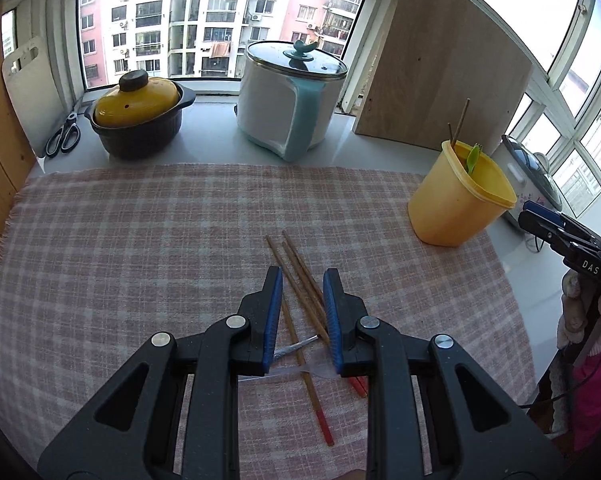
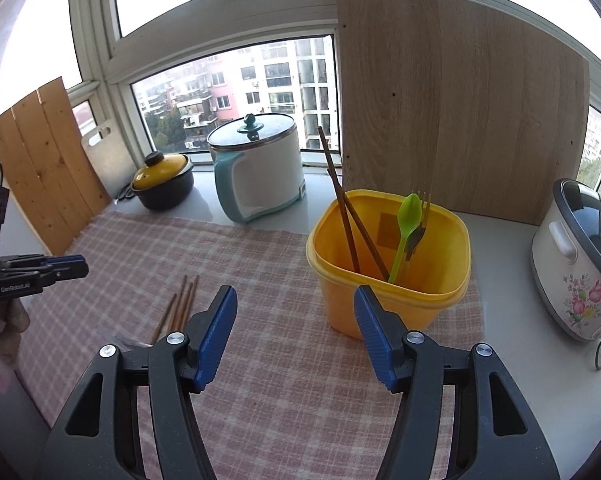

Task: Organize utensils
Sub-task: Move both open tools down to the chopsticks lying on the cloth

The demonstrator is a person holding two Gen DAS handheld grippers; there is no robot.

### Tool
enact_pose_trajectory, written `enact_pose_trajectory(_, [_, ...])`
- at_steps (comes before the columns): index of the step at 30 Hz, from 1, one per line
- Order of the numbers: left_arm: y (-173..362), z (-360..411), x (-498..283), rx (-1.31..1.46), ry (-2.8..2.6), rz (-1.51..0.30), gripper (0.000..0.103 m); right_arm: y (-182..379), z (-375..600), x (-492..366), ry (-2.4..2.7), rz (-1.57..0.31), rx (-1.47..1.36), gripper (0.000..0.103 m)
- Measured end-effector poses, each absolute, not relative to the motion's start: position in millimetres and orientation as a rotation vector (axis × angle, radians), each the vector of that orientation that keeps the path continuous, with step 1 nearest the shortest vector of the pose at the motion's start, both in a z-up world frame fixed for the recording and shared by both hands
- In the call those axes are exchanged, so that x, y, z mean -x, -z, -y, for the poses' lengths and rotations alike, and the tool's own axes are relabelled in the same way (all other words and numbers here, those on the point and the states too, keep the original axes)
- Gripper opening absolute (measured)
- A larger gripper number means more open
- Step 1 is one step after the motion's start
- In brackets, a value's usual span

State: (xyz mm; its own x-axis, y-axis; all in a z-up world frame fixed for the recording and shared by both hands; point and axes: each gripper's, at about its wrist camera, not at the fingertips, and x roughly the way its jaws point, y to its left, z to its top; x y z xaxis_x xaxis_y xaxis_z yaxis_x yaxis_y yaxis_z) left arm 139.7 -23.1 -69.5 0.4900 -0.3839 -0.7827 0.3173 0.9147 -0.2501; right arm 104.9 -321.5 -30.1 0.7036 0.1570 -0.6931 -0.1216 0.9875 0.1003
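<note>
While left gripper (image 2: pixel 66 266) reads "GenRobot.AI" (side label) — right gripper (image 1: pixel 540 216), "DAS"

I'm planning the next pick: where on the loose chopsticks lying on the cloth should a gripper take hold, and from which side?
Grip the chopsticks mid-shaft, coming down from above with the jaws across their length. They lie flat on the checked cloth, and nearer the red ends they cross a metal utensil, so the bare wooden stretch is probably cleaner. The left gripper already straddles it.

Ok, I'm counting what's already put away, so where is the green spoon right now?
The green spoon stands inside the yellow container, right of centre in the right wrist view, leaning beside a fork, with two chopsticks on its left.
</note>
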Motion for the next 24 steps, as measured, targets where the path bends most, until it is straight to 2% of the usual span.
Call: enact_pose_trajectory(24, [138.9, 16.0, -147.5, 0.107, 0.411, -1.137, 0.020, 100.6, 240.6, -153.7, -0.392, -1.026, -0.065, 0.060])
